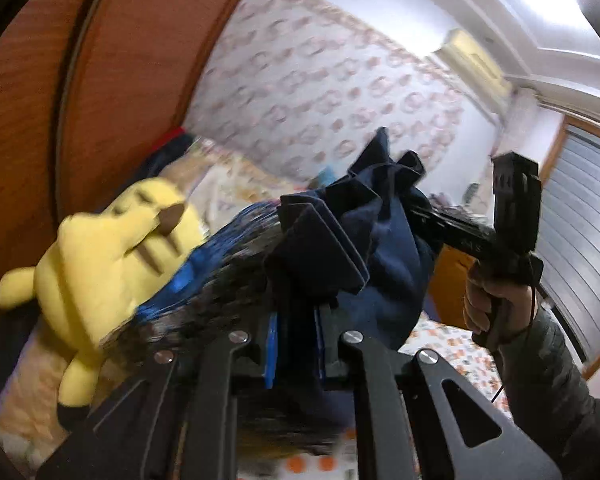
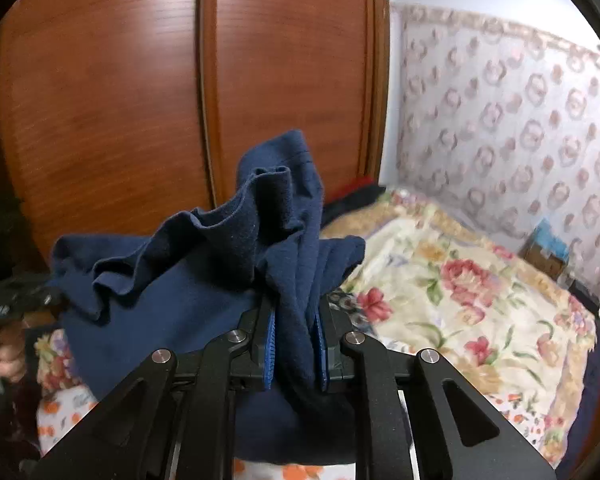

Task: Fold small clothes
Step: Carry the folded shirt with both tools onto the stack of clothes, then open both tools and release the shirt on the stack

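The left hand-held gripper (image 1: 296, 340) was pinching a bunched edge of the navy garment (image 1: 364, 240) between its blue pads (image 1: 272, 352). The right hand-held gripper (image 2: 296, 344) was clamped on another gathered edge of the garment (image 2: 204, 264). Both held it in the air above the bed (image 2: 460, 300), likely so it could hang open for spreading before a fold. A yellow plush (image 1: 100, 260) lay nearby, a wardrobe (image 2: 140, 100) behind.
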A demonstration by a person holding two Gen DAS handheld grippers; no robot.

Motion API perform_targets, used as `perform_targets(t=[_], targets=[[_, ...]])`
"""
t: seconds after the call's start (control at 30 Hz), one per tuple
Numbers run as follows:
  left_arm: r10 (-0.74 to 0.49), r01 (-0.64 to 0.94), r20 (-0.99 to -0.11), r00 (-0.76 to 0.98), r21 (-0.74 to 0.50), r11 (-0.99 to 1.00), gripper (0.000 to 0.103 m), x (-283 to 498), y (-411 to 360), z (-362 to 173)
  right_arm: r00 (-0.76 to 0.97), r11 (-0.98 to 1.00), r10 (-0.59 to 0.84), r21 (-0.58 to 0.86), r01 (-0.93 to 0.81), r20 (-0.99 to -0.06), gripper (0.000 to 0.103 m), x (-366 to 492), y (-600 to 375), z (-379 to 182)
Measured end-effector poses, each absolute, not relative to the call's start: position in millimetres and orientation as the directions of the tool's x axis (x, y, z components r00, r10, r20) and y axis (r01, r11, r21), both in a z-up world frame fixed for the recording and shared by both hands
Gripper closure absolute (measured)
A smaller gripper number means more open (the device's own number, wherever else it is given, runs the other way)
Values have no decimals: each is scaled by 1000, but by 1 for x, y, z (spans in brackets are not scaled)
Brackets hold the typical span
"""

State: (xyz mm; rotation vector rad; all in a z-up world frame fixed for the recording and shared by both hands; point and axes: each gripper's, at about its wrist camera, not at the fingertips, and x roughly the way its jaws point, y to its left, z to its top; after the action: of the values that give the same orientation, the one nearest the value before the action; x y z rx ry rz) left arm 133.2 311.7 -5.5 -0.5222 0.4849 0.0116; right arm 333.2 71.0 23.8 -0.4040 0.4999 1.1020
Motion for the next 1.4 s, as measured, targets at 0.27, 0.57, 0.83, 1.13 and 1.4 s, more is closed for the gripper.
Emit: perform_targets(t=[0.27,0.57,0.83,1.13,1.4], targets=[[-57,-191,-502,863,-429,883,90,137,315,-29,399,450,632,-105,-887,-664,72,369,122,-35],[25,-234,-490,871,-370,899,58,117,317,-20,443,479,680,-103,-872,-584,60,347,106,-2],[106,-252,-474,874,-256,933,37,105,307,-6,394,442,646,-101,-891,-654,58,328,132,-45],[127,-237,-475,871,-179,955,37,95,276,15,450,525,648,-69,-849,-615,58,326,107,-46],[123,-194,-455,882,-111,975,37,84,234,30,495,551,690,-61,-832,-528,56,264,41,-3]])
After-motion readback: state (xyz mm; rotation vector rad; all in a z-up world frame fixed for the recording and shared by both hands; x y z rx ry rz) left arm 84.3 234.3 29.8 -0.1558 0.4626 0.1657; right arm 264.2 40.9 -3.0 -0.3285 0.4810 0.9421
